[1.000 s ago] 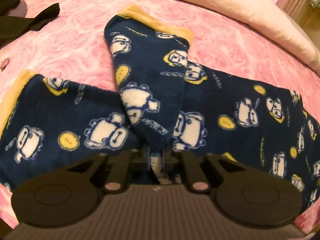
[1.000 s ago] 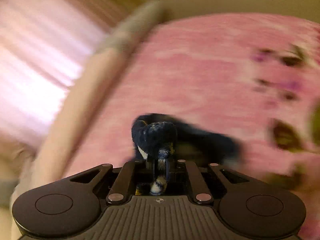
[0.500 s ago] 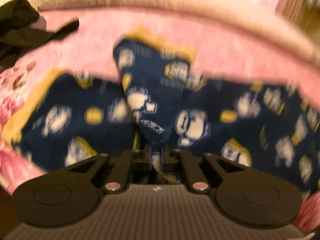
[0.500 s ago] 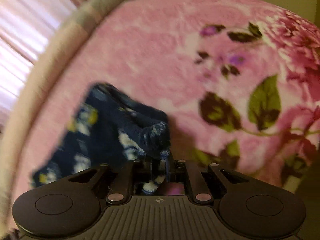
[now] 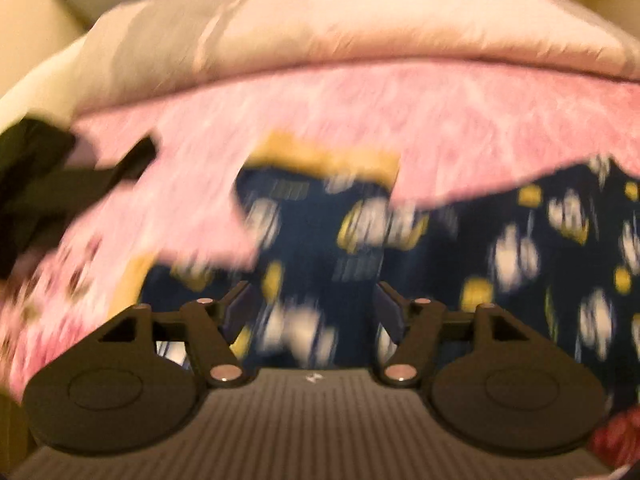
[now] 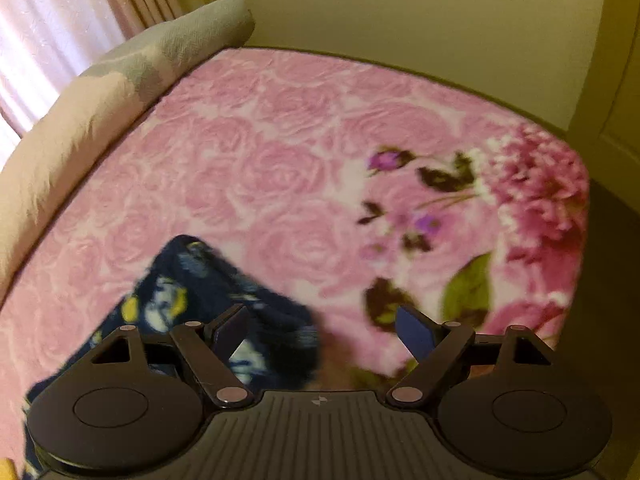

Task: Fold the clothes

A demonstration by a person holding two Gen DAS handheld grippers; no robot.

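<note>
On the pink rose blanket (image 6: 280, 168), the blue pajama pants (image 5: 500, 264) lie sideways just ahead of the left gripper (image 5: 312, 308) and the right gripper (image 6: 320, 328), both with fingers apart, holding nothing, left one nearer.

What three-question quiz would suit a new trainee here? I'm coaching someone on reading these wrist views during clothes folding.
1. True or false: the left tongs are clamped on the navy printed garment.
2. Multiple choice: in the right wrist view, the garment lies (a) toward the left finger of the right tongs, (b) toward the right finger, (c) out of sight.
3. Fill in: the garment lies on a ____ floral blanket.

Key: 1 false, both tongs stand open; 2 a; 3 pink.
</note>
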